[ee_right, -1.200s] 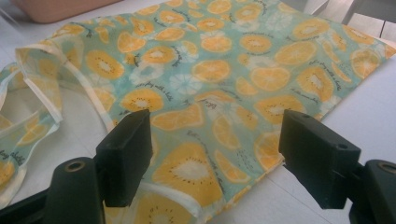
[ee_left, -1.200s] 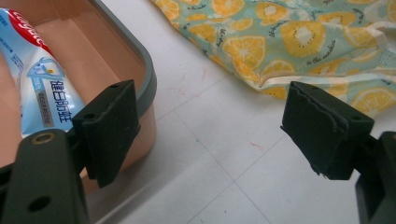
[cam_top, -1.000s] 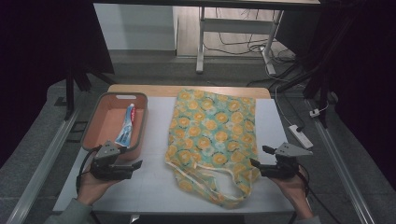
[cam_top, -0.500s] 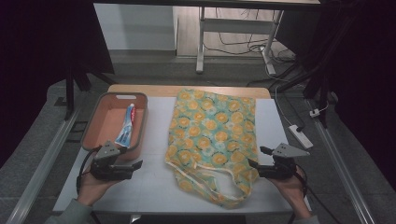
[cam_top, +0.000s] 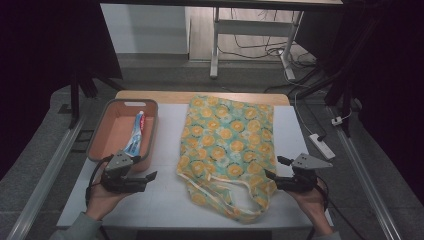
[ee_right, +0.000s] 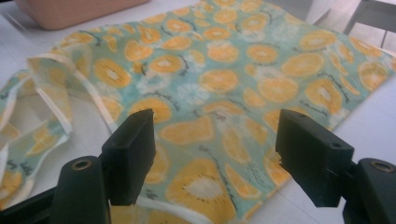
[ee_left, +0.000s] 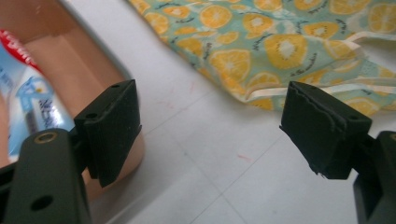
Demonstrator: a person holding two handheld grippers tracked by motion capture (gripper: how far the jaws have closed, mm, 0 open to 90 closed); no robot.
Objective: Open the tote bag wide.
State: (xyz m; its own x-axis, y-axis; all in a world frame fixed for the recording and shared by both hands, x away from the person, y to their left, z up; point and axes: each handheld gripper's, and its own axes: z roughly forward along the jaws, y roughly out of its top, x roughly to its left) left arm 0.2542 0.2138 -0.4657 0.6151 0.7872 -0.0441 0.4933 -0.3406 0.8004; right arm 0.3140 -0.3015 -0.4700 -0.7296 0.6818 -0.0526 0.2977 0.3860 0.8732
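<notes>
A cloth bag [cam_top: 227, 145] printed with orange slices on pale green lies flat mid-table, its handles [cam_top: 235, 197] trailing toward the front edge. A salmon tray [cam_top: 102, 142] at the left holds a blue and white toothpaste tube [cam_top: 136, 134]. My left gripper [cam_top: 151, 176] stands open beside the tray's near corner, with the tray [ee_left: 70, 60] at its left jaw and the bag [ee_left: 261, 42] ahead. At the bag's near right corner my right gripper [cam_top: 274, 168] is open too, its jaws hovering over the printed cloth [ee_right: 219, 84].
The white table [cam_top: 165, 200] has bare surface between the tray and the bag. A power strip [cam_top: 321, 146] lies off the table's right edge. Desk legs and cables stand on the floor beyond the far edge.
My right gripper has edged slightly left toward the bag's corner. The left gripper has held still.
</notes>
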